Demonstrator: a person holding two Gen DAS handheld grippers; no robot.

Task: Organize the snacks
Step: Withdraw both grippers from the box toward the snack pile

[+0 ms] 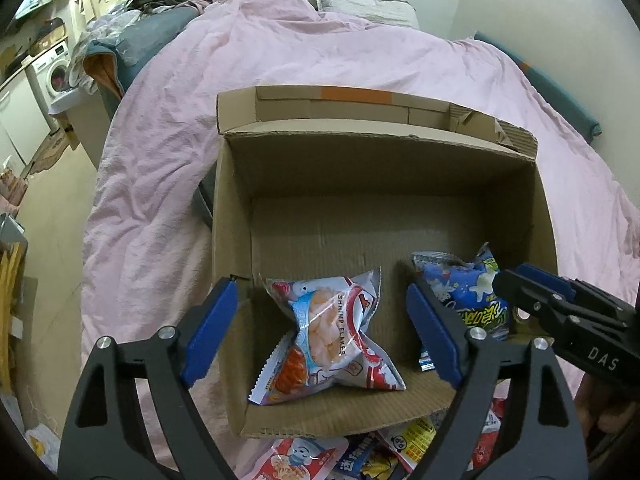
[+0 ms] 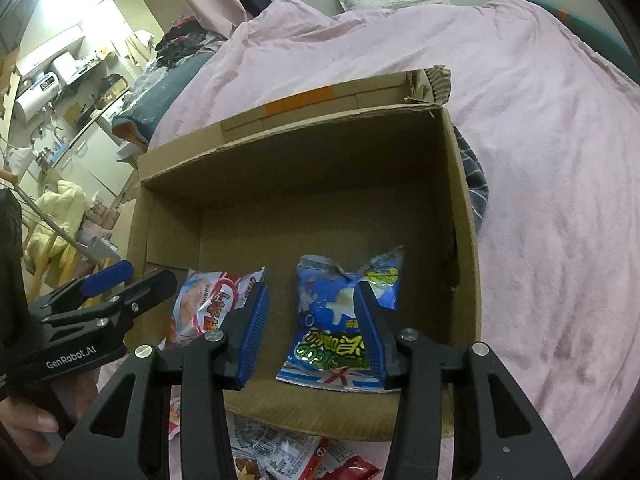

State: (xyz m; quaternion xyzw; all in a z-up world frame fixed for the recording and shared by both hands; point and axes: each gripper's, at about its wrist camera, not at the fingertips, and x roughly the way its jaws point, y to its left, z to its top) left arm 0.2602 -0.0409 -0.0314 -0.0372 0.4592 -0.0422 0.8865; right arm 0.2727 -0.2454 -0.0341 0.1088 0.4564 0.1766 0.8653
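Open cardboard box [image 1: 400, 152] on a bed with pink duvet [image 1: 320, 48]; two snack packs on the box floor at the near wall. Left gripper [image 1: 320, 328]: jaws spread wide, nothing pinched, shrimp flakes bag [image 1: 332, 336] lies between them in lower centre of the left view, below the tips, contact not clear. Readable: "SHRIMP FLAKES" running vertically; long axis runs near-to-far, slightly tilted. Right gripper [image 2: 310, 332]: jaws spread, empty; blue snack bag [image 2: 340, 328] in lower centre of the right view, partly behind the right-hand pad. Green Chinese lettering, unreadable; long axis near-to-far, crimped top pointing away. Gripper bodies read "DAS" and "GenRobot.AI". Loose snack packs [image 1: 400, 448] lie on the duvet at frame bottom, outside the box.
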